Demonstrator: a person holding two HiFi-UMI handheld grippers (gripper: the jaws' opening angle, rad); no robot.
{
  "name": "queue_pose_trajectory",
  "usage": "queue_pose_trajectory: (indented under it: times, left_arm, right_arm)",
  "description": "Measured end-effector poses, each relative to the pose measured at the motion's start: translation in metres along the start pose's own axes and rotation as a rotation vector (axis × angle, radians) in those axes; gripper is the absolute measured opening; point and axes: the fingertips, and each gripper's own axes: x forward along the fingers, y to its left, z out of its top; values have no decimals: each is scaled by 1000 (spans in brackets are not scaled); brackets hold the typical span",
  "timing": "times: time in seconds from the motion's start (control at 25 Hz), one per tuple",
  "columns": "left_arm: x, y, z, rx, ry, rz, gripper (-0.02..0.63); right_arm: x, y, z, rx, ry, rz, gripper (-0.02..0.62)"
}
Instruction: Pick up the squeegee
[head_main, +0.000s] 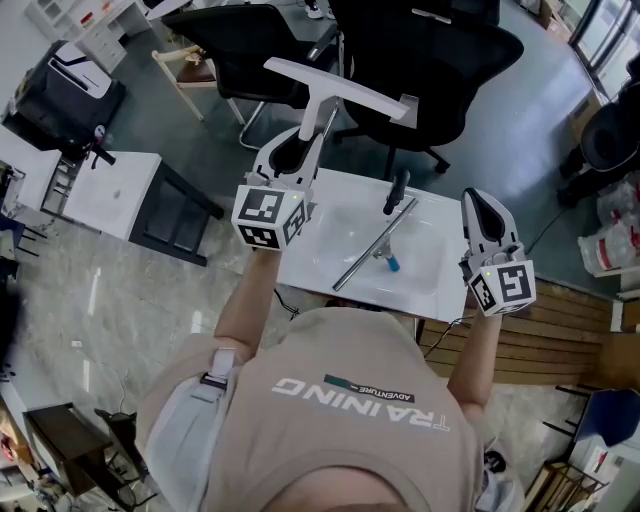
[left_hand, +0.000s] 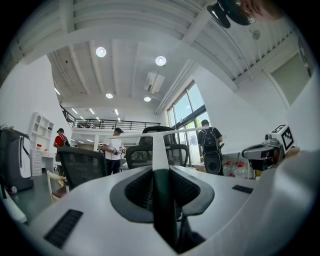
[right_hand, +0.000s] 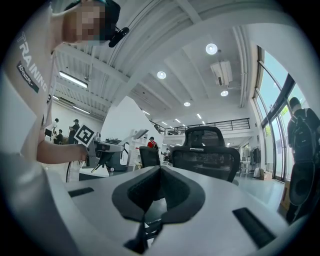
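holding the squeegee clamped in left gripper fingers, right gripper fingers pressed together empty, rod lying in basin.

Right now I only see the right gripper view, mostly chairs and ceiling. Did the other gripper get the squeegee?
Observer: Yes. The left gripper is clamped on the handle of the squeegee, holding it clear of the sink.
Operator: Where's my gripper?
Observer: From the head view, the right gripper sits by the sink's right edge.
Operator: Is anything in the sink?
Observer: A metal rod slants across it.
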Motion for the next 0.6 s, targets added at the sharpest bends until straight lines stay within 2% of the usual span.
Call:
queue_pose_trajectory:
  times: [0.6]
  left_arm:
    - [-3,-6,1,-6,1,-1,98]
  right_arm:
    - [-7,-1,3,2,6,-1,31]
